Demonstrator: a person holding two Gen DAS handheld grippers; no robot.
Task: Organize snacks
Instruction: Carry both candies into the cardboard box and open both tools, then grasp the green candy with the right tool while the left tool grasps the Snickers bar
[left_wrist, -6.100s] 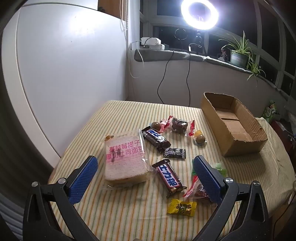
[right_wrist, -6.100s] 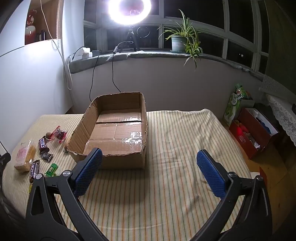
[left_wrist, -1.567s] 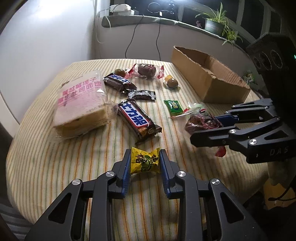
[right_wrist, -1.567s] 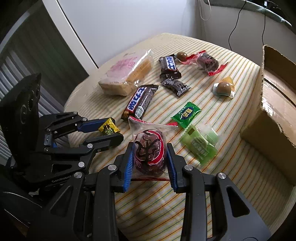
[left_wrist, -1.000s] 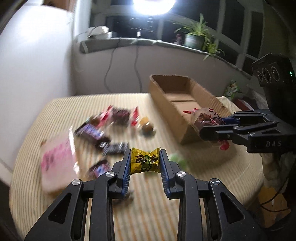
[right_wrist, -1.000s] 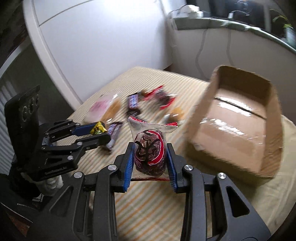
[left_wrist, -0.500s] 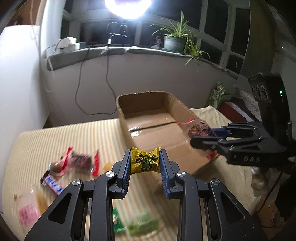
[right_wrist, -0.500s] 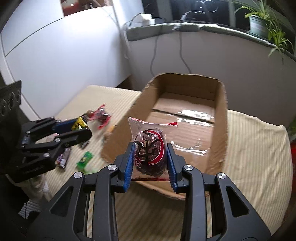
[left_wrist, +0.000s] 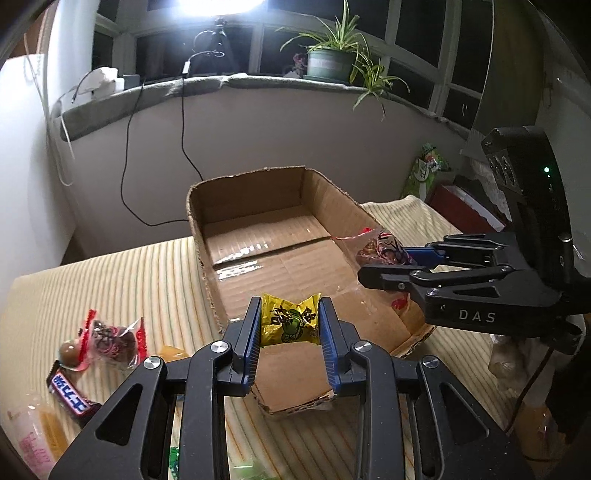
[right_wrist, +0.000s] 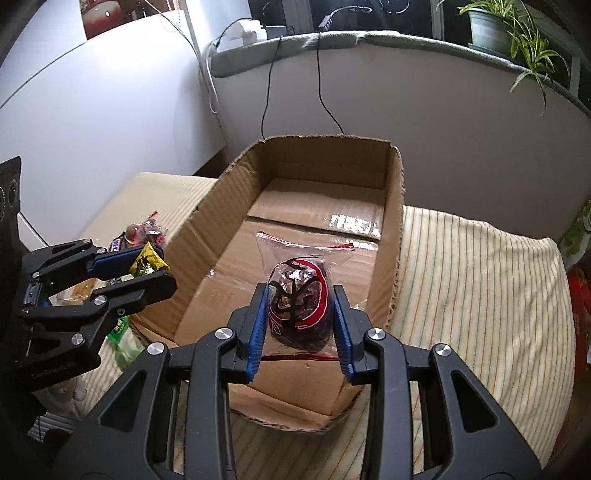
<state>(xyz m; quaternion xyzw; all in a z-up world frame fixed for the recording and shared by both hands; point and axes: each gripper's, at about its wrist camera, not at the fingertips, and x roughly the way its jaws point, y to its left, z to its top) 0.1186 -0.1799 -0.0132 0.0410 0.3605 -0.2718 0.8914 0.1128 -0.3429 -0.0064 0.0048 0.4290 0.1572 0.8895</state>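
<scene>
Hovering over one cardboard box (left_wrist: 258, 192): two grippers, one snack each.

Glaring ring light (left_wrist: 218, 5) overhead, dim room (fisheye-bent edges), sharp.

Yellow candy (left_wrist: 289, 320), brown box (left_wrist: 255, 192), striped cloth (left_wrist: 122, 280), blue tool pads (left_wrist: 254, 341)

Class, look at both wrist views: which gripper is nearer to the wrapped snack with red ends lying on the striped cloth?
Left. The left gripper, holding a yellow candy, hangs nearest the wrapped snack; the right gripper is over the cardboard box, on its far side.
</scene>
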